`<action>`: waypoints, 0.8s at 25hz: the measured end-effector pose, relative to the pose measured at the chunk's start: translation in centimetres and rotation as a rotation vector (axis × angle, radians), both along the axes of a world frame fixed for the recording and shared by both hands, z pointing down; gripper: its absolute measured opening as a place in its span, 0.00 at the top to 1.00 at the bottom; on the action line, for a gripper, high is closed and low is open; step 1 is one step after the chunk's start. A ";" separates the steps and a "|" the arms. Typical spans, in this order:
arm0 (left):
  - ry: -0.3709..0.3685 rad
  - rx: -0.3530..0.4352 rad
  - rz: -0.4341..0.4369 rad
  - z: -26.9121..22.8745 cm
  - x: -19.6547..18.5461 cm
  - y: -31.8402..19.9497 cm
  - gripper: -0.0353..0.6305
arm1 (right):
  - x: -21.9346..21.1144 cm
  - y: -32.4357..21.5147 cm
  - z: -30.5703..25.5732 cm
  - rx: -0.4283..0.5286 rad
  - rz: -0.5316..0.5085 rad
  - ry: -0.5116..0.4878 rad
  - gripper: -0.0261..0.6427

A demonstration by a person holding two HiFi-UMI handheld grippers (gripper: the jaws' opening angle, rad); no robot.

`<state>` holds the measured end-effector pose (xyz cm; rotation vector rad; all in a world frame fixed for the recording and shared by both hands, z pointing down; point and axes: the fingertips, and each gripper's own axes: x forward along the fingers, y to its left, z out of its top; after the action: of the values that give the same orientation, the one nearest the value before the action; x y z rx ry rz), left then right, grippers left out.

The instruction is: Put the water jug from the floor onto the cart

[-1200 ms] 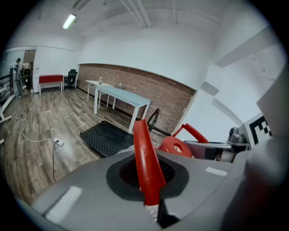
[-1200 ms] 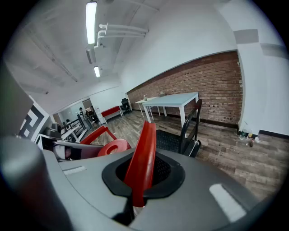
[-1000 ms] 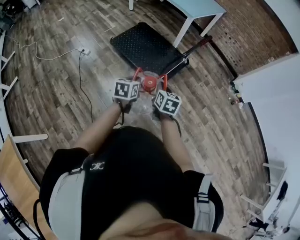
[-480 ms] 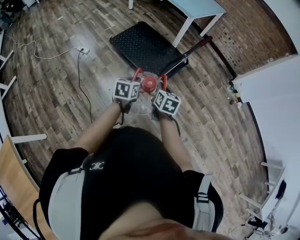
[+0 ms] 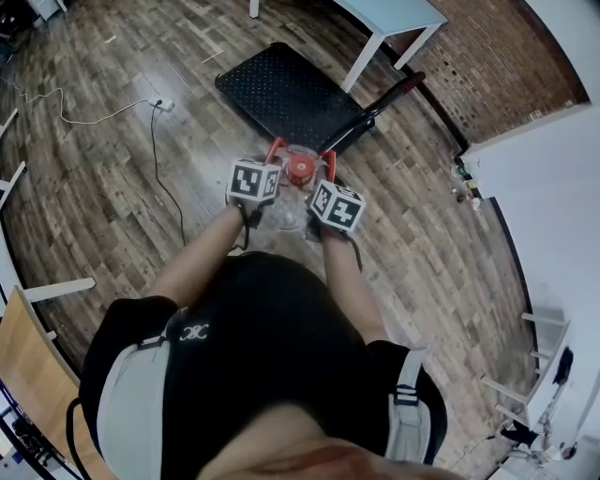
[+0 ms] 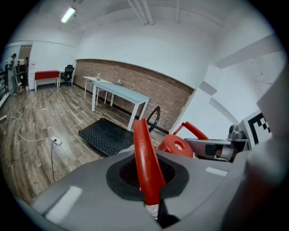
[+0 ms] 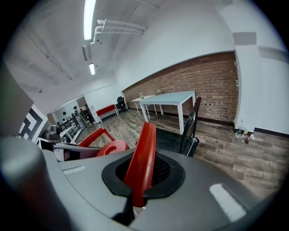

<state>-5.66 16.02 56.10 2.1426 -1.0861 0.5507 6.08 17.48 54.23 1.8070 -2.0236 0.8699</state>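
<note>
The water jug (image 5: 286, 214) has a clear body, a red cap (image 5: 299, 168) and two red handles. It is just short of the black cart's (image 5: 281, 94) near edge. My left gripper (image 5: 272, 156) is shut on the left red handle (image 6: 145, 167). My right gripper (image 5: 327, 167) is shut on the right red handle (image 7: 142, 162). In the left gripper view the cap (image 6: 175, 145) and the right gripper (image 6: 216, 148) show beside the handle, with the cart (image 6: 106, 135) beyond. Whether the jug's base touches the floor is hidden.
The cart's upright push handle (image 5: 380, 105) stands at its right end. A white table (image 5: 394, 19) is behind the cart by the brick wall. A power strip and cable (image 5: 157, 105) lie on the wood floor to the left. White furniture (image 5: 56, 286) lines the left edge.
Both grippers keep their hold on the jug's handles. The jug and hands sit at nearly the same spot; the floor and cart have shifted only slightly in view.
</note>
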 end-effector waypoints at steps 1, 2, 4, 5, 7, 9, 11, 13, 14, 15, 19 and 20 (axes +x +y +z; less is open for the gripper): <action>0.004 0.000 0.010 0.0 -0.2 -0.2 0.94 | -0.2 -0.2 0.0 0.003 0.006 0.000 0.94; 0.007 0.001 0.022 0.1 -0.4 -0.4 0.94 | -0.4 -0.3 0.0 0.004 0.013 0.001 0.94; 0.009 0.005 0.049 0.1 -1.0 -0.8 0.94 | -1.0 -0.4 0.0 0.008 0.033 0.002 0.94; 0.008 0.008 0.062 0.1 -1.4 -1.0 0.94 | -1.3 -0.4 0.0 0.011 0.046 0.002 0.94; 0.007 0.013 0.087 -0.1 -2.0 -1.5 0.94 | -1.9 -0.7 -0.2 0.021 0.071 0.000 0.94; 0.009 0.015 0.104 -0.3 -2.7 -2.1 0.94 | -2.6 -1.1 -0.5 0.027 0.086 -0.004 0.94; 0.013 0.013 0.111 -0.5 -3.3 -2.6 0.94 | -3.2 -1.4 -0.5 0.026 0.094 -0.001 0.94; 0.017 0.015 0.116 -0.7 -3.7 -3.1 0.94 | -3.7 -1.7 -0.5 0.021 0.097 0.004 0.94; 0.019 0.016 0.117 -0.8 -3.8 -3.3 0.94 | -3.8 -1.9 -0.6 0.019 0.097 0.006 0.94; 0.023 0.017 0.118 -0.8 -3.9 -3.6 0.94 | -3.9 -2.3 -0.6 0.019 0.095 0.006 0.94; 0.026 0.014 0.105 -0.5 -4.4 -5.2 0.94 | -4.5 -4.1 -0.4 0.020 0.077 0.000 0.94; 0.023 0.014 0.102 -0.2 -4.5 -5.7 0.94 | -4.6 -4.6 -0.2 0.020 0.072 -0.003 0.94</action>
<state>-10.15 10.33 55.86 2.2204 -0.9752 0.5651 1.44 12.86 54.03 1.9014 -1.9865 0.8759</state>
